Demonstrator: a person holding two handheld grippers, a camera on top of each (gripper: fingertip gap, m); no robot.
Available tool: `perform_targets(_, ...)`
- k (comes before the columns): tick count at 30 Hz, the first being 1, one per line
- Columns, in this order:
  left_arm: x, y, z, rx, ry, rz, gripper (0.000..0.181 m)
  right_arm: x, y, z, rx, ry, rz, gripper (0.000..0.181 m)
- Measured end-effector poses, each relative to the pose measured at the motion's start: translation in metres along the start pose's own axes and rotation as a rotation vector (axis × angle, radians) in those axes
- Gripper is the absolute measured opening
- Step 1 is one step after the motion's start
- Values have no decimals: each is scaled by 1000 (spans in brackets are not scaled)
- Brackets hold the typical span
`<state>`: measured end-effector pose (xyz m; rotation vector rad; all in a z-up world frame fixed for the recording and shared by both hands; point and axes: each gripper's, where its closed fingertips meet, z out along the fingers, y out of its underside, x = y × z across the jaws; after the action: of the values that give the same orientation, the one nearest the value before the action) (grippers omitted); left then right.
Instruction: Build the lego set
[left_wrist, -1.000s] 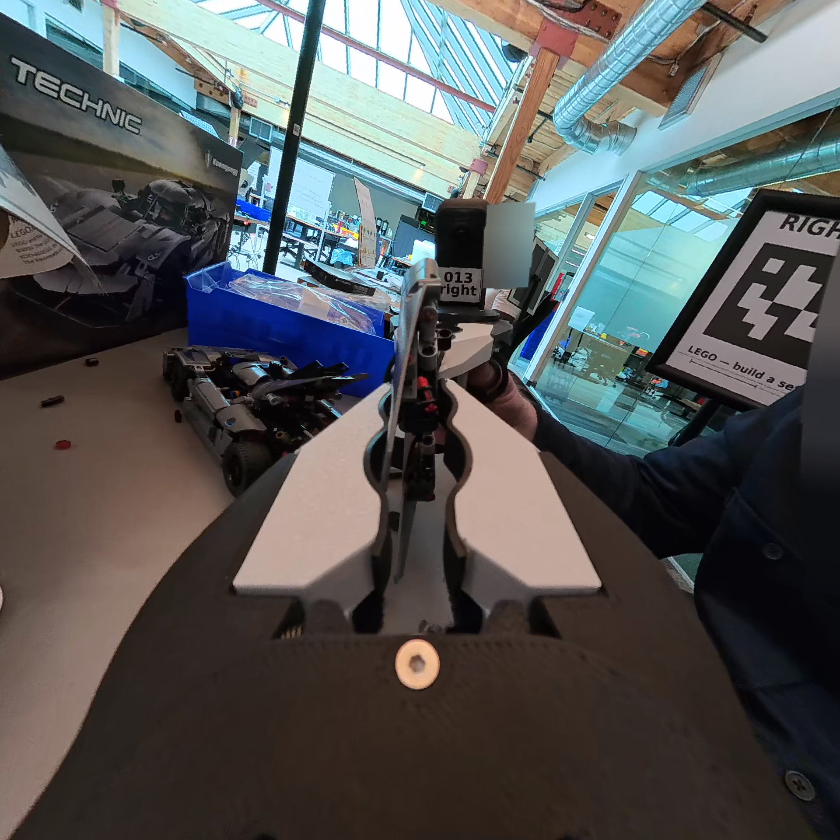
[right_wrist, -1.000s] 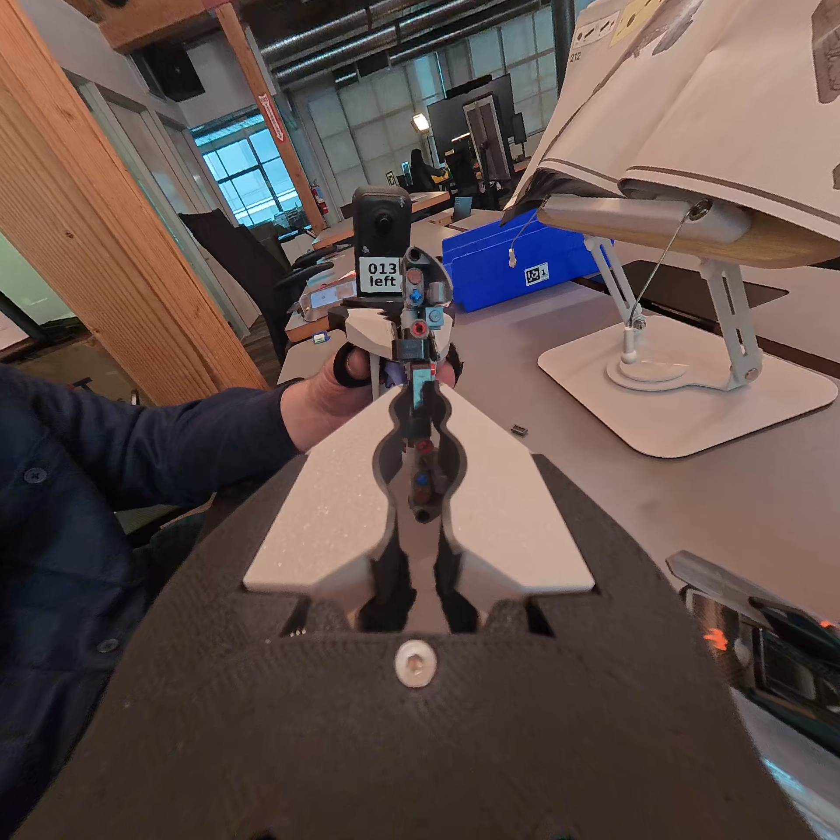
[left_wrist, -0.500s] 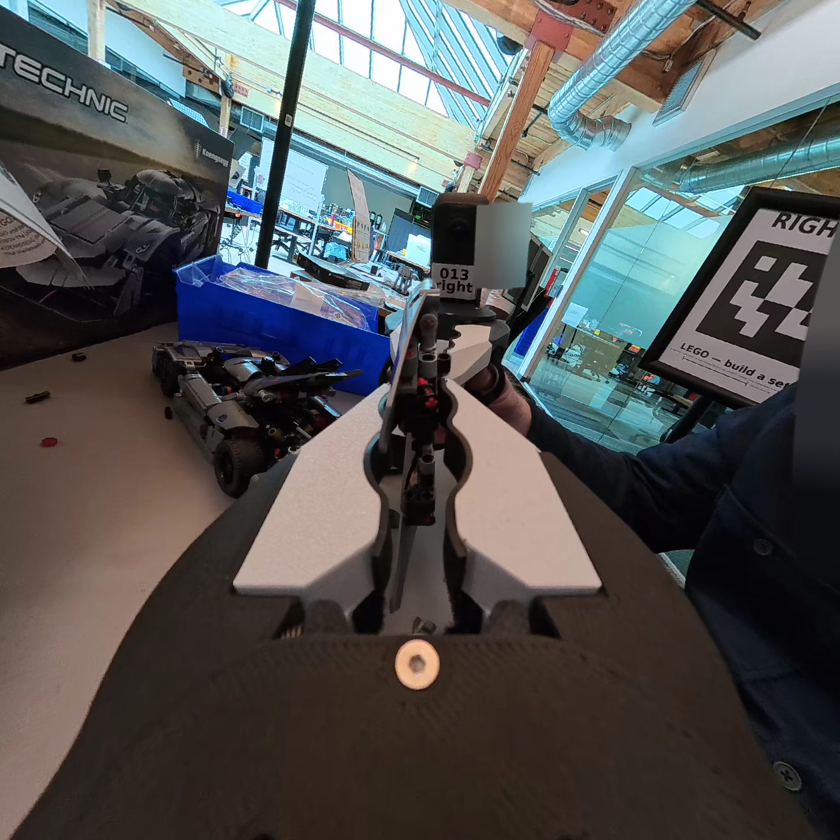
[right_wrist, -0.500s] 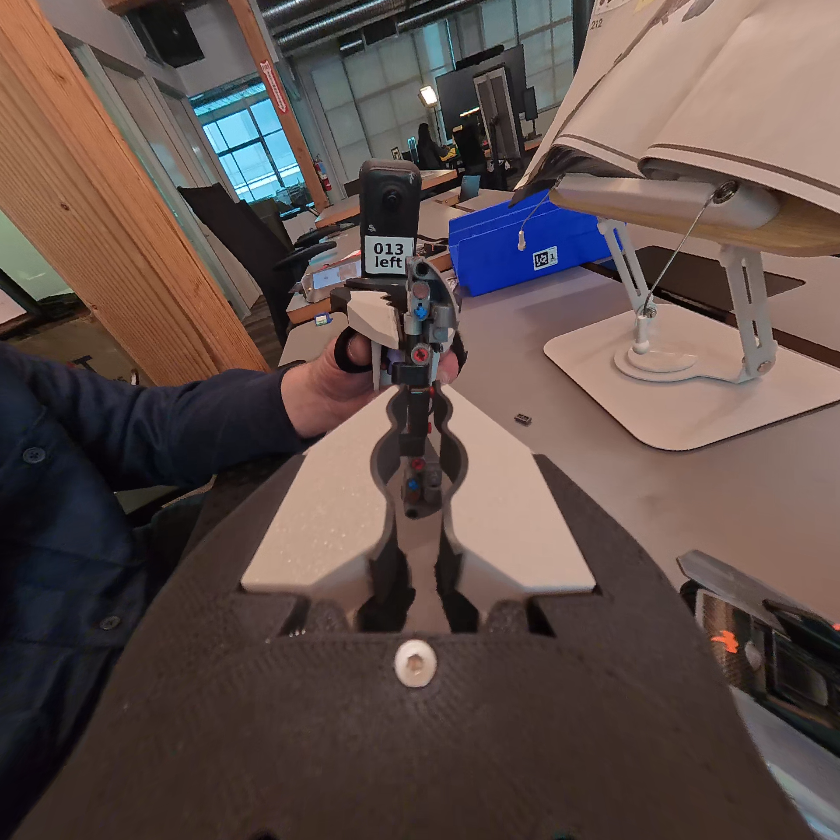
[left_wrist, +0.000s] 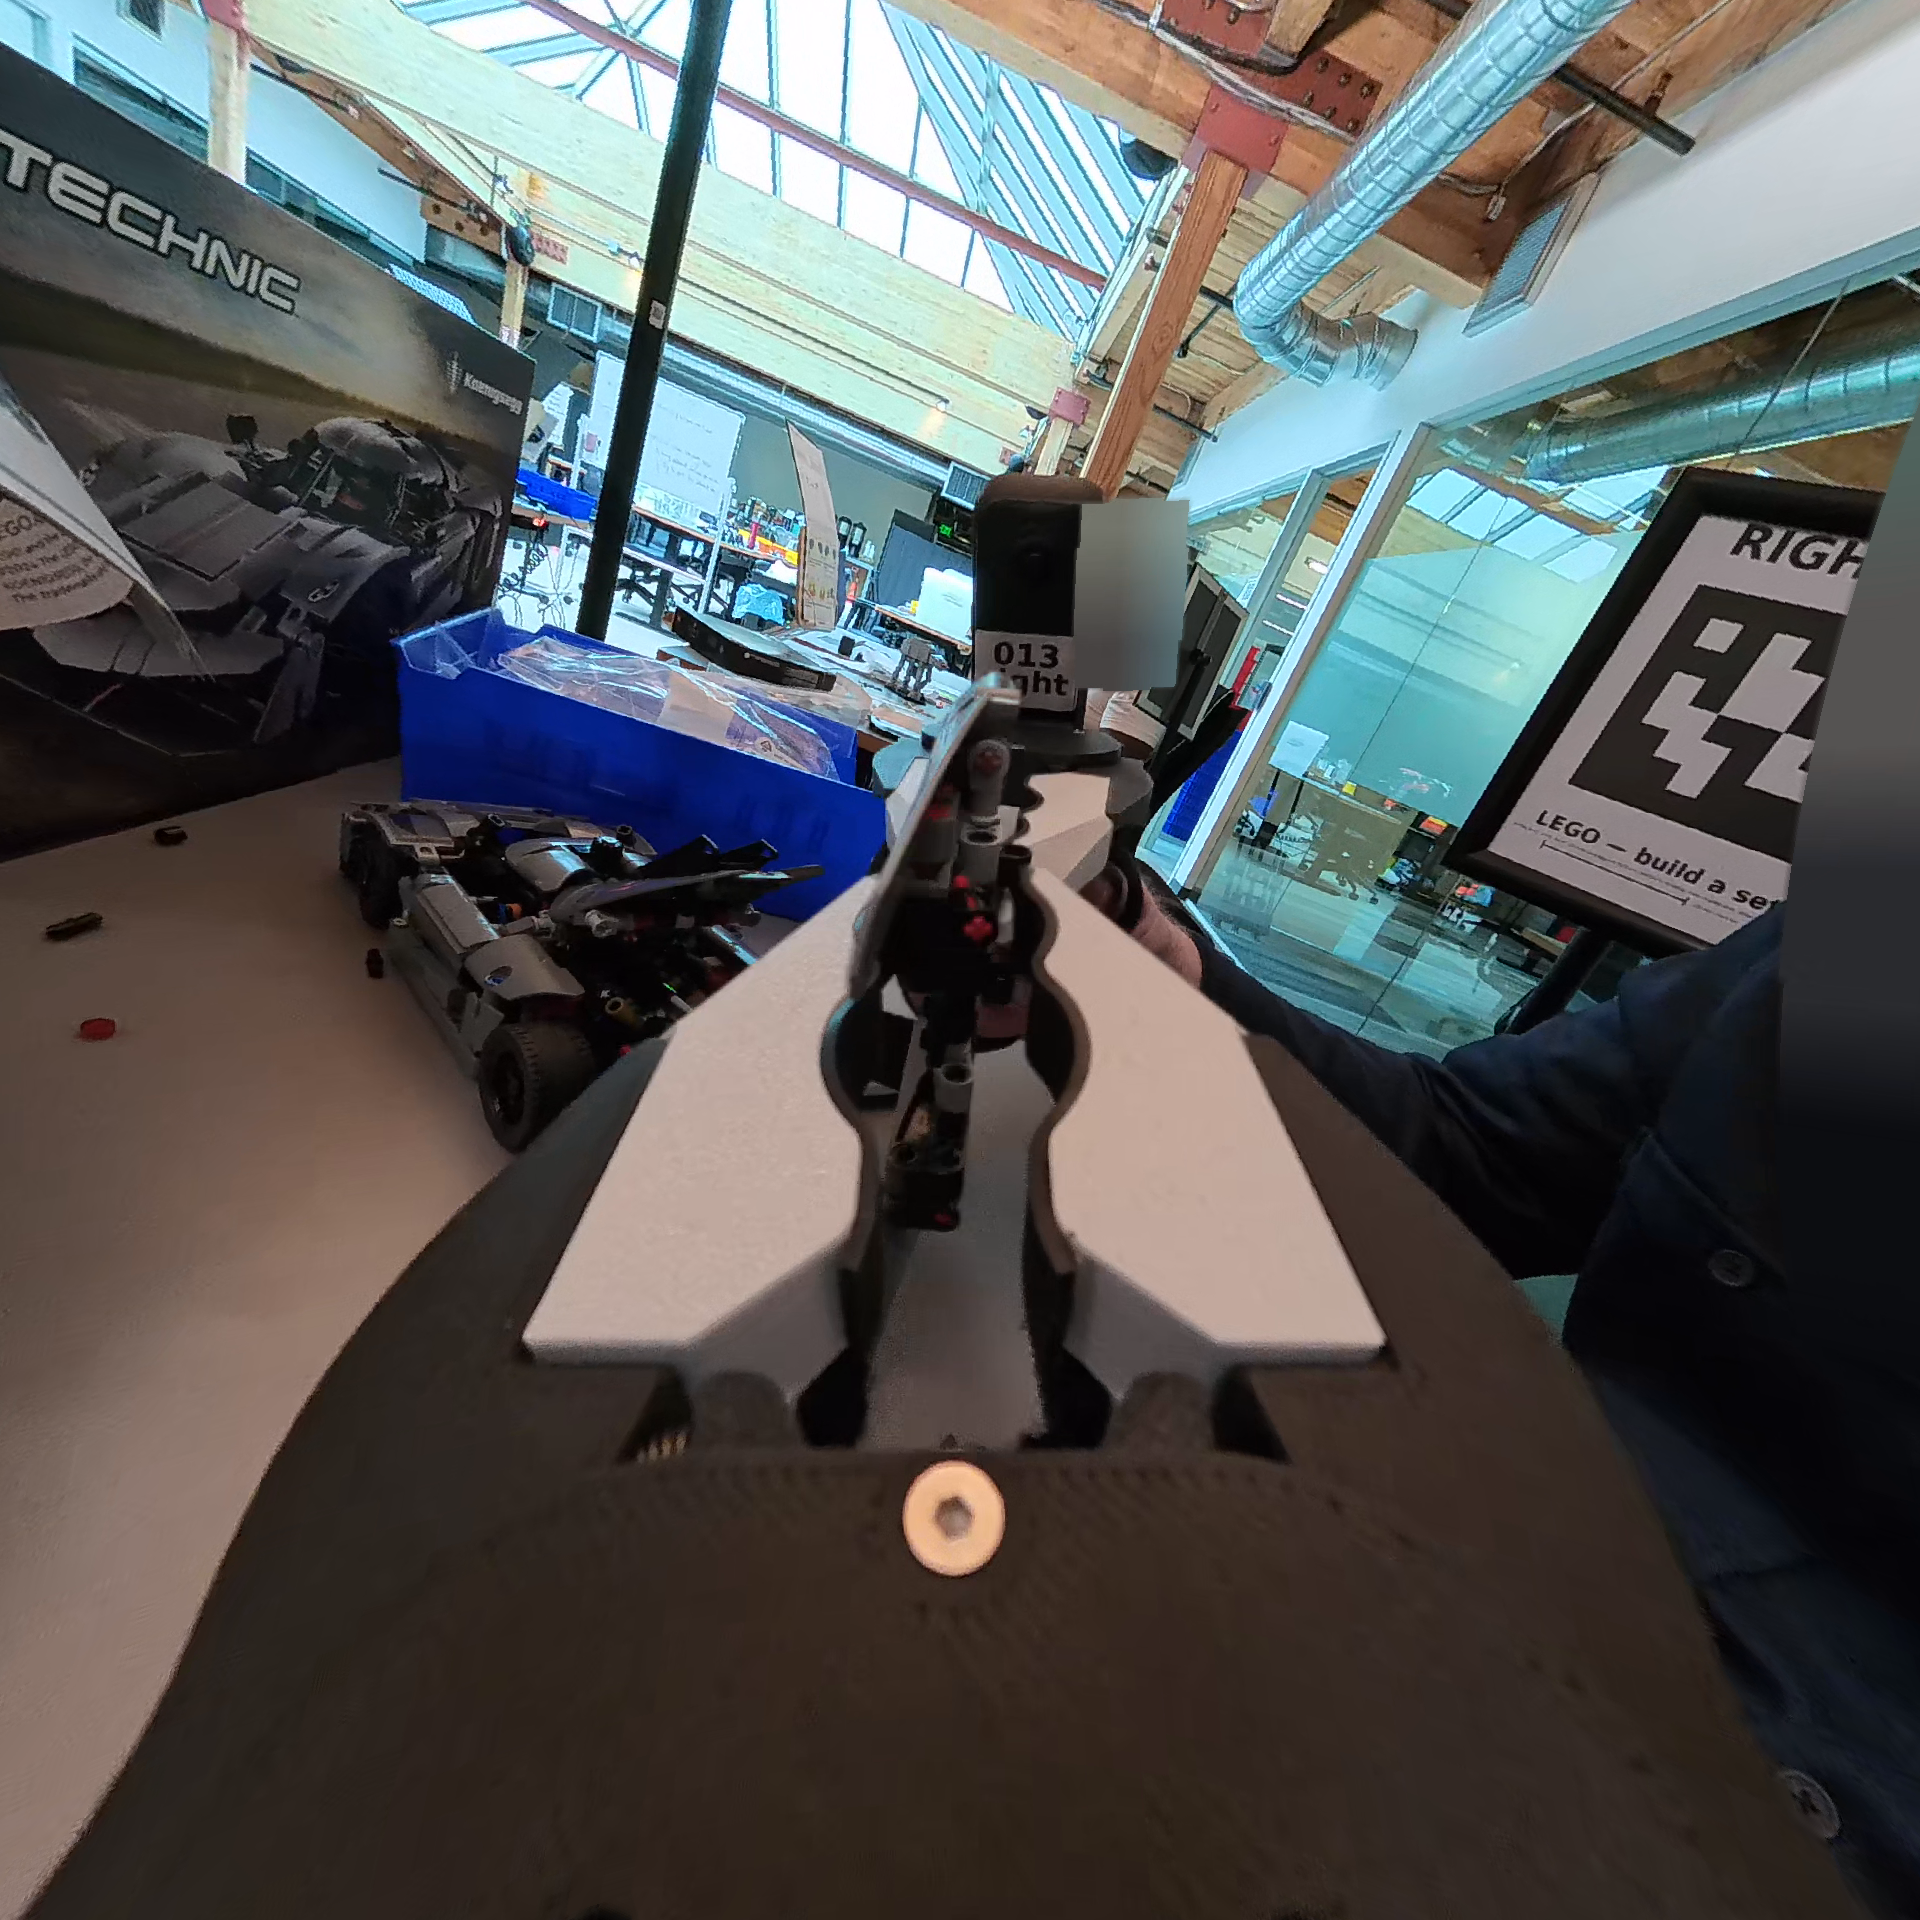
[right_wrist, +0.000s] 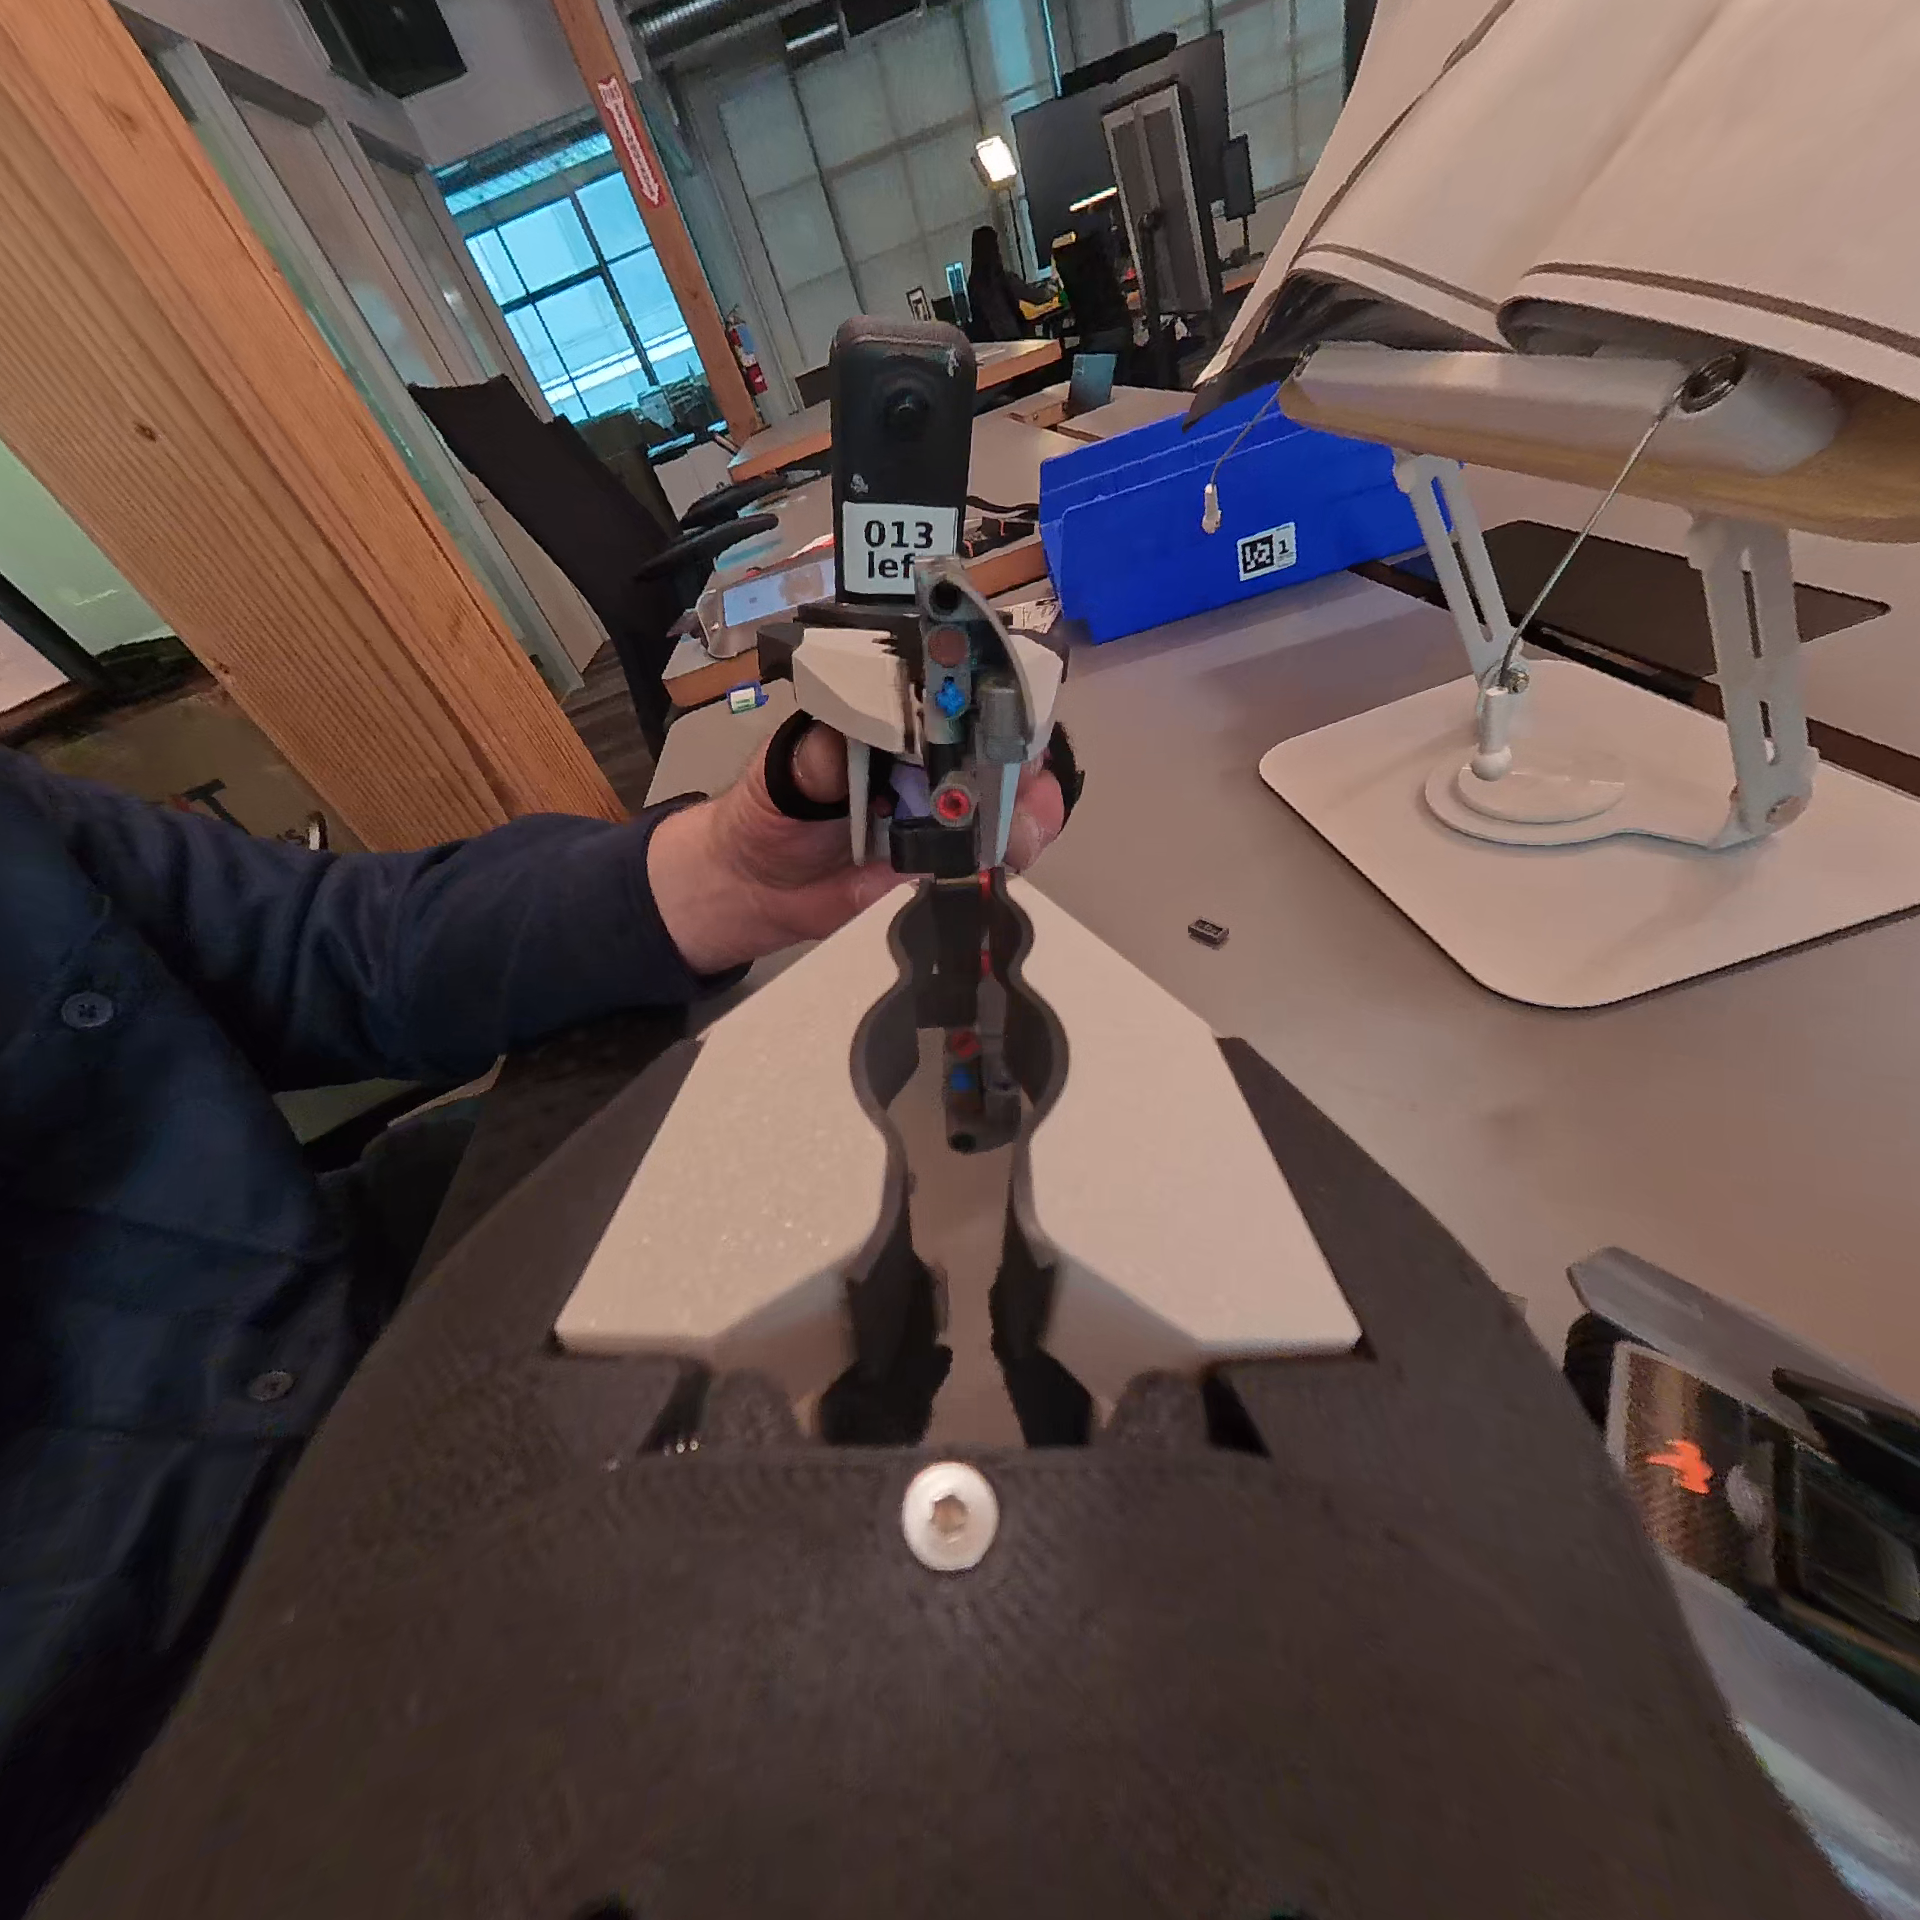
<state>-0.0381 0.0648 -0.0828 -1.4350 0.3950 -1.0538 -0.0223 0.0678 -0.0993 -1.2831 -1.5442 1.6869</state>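
Note:
A slim grey and black lego subassembly (left_wrist: 951, 935) with red and blue pins is held in the air between both grippers, which face each other. My left gripper (left_wrist: 940, 894) is shut on one end of it. My right gripper (right_wrist: 961, 904) is shut on the other end (right_wrist: 961, 727). The right gripper (left_wrist: 1049, 800) shows beyond the piece in the left wrist view, and the left gripper (right_wrist: 894, 696) shows beyond it in the right wrist view, held by a hand. The partly built dark lego car (left_wrist: 540, 935) stands on the table to the left.
A blue bin (left_wrist: 623, 748) with plastic bags and the set's box (left_wrist: 208, 520) stand behind the car. Small loose pieces (left_wrist: 73, 923) lie on the table. An instruction booklet on a white stand (right_wrist: 1558, 831), another blue bin (right_wrist: 1195, 520) and a small dark piece (right_wrist: 1207, 930) are at the right. My left and right fingertips are right by each other. From either gripper's tips it is about 20 cm to the partly built dark lego car (left_wrist: 540, 935).
Both grippers stay shut on the subassembly. The held piece and the opposite gripper have shifted slightly upward and closer in the right wrist view; the left view has swung a little.

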Motion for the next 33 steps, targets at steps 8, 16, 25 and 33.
perform_targets(8,-2,12,8,-35,21,-23,27,2,-5,-1,49,-8,36,7)
perform_targets(16,3,11,6,-64,15,38,12,-6,-10,-6,57,-23,-20,14)
perform_targets(25,10,19,10,-121,33,77,12,-11,-11,-12,62,-81,4,9)
perform_targets(33,24,11,9,-74,124,40,12,-25,-7,-7,51,-176,9,9)
